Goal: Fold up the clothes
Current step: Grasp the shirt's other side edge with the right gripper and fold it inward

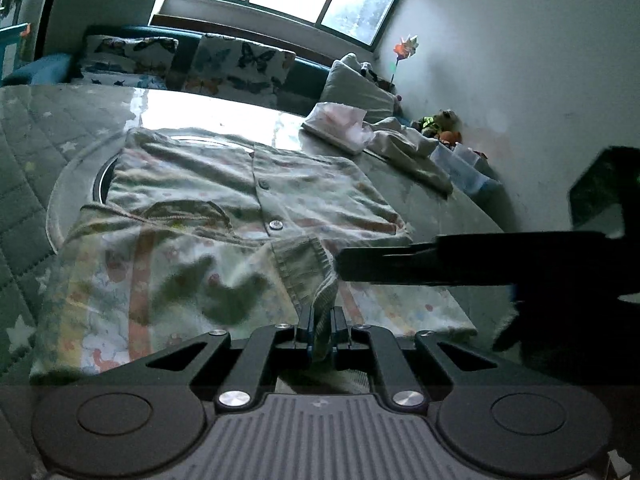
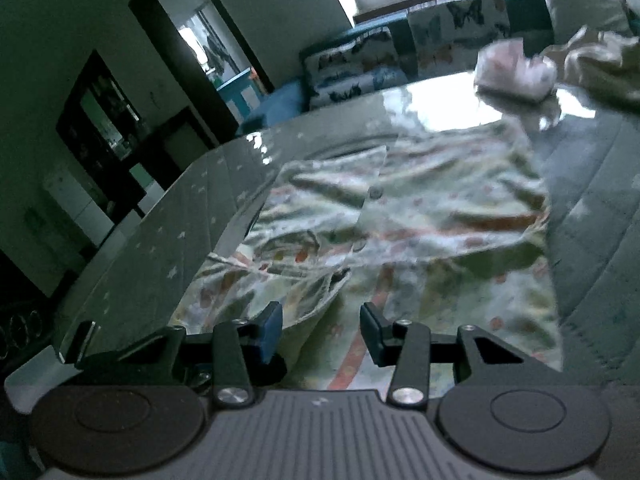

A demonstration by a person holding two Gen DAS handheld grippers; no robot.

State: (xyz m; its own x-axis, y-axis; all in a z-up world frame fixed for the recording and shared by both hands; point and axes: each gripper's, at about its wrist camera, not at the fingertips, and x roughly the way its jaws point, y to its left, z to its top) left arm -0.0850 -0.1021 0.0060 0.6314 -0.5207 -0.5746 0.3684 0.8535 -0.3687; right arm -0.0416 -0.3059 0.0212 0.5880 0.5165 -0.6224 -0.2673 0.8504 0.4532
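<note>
A pale printed button-up shirt lies spread on the glass-topped table. My left gripper is shut on the ribbed cuff of the shirt's sleeve, at the near edge. My right gripper reaches in from the right as a dark bar, just above that cuff. In the right wrist view the right gripper is open, its jaws wide apart just above the shirt, with nothing between them.
A folded pinkish garment and a crumpled pale cloth lie at the table's far right. A sofa with butterfly cushions runs behind. A wall is on the right. A dark doorway is at left.
</note>
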